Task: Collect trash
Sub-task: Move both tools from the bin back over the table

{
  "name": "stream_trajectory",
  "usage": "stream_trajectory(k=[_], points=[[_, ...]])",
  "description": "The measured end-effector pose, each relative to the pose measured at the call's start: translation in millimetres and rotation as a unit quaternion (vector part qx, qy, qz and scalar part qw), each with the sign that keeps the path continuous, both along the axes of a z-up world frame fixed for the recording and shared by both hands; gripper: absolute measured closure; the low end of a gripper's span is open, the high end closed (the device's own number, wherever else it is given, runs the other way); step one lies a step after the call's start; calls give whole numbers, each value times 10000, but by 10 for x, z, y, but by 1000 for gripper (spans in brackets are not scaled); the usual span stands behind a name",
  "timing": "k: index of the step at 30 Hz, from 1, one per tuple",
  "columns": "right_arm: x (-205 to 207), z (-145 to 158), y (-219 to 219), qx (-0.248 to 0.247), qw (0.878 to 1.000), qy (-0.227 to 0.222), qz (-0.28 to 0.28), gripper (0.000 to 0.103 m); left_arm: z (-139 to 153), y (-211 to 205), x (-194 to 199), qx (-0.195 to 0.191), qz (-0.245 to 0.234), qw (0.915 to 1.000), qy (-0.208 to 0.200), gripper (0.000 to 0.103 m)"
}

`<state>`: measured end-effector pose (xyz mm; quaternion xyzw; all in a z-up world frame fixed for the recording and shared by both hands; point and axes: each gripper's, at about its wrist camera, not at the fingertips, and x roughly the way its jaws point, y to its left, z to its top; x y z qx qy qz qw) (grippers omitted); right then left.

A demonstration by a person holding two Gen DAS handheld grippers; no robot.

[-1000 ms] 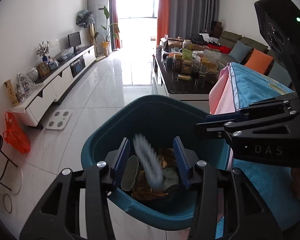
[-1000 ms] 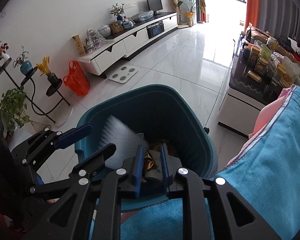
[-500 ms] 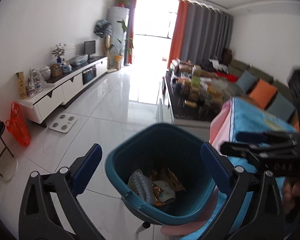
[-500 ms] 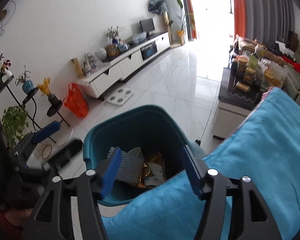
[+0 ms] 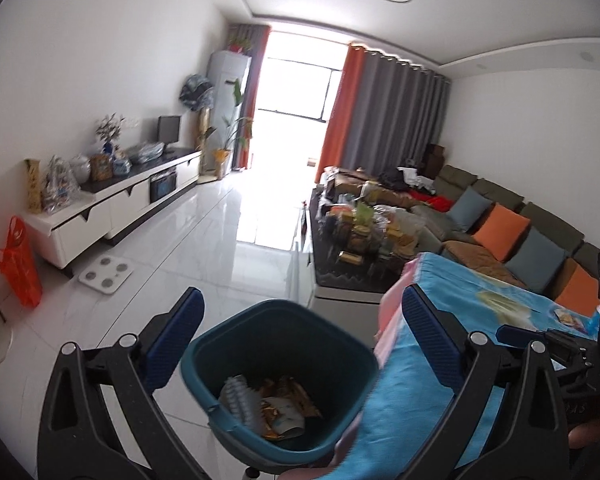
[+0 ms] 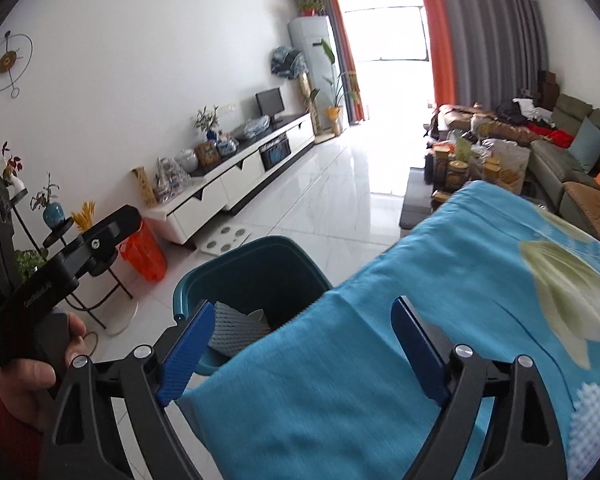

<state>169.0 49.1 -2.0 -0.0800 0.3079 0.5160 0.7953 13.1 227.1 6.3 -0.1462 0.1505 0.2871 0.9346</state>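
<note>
Left claw (image 5: 300, 336) wide above teal bin (image 5: 228, 364) of crumpled wrappers (image 5: 276, 408)

White walls and a glossy white tiled floor (image 5: 204, 248) run to a bright window (image 5: 296, 88) flanked by orange and grey curtains (image 5: 384, 120). A long white TV cabinet (image 5: 116, 208) lines the left wall; a dark sofa (image 5: 500, 216) with orange and blue cushions stands on the right.

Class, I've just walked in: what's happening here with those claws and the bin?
A person holds a claw in each hand above a teal bin standing on the floor beside a blue cloth. Wrappers and a white foam net lie inside the bin. The left claw is wide open and empty. The right claw is opening, with nothing held between its jaws.
</note>
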Motion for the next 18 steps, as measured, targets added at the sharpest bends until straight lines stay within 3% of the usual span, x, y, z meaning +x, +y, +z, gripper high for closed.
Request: stream_trajectory(k=[10, 18], points=[[-48, -15, -650, 349, 9982, -66, -489, 12, 234, -637, 194, 492, -513, 9974, -133, 6], [-146, -26, -1219, 541, 9908, -342, -1190, 8, 307, -1163, 299, 720, -1131, 9907, -212, 6]])
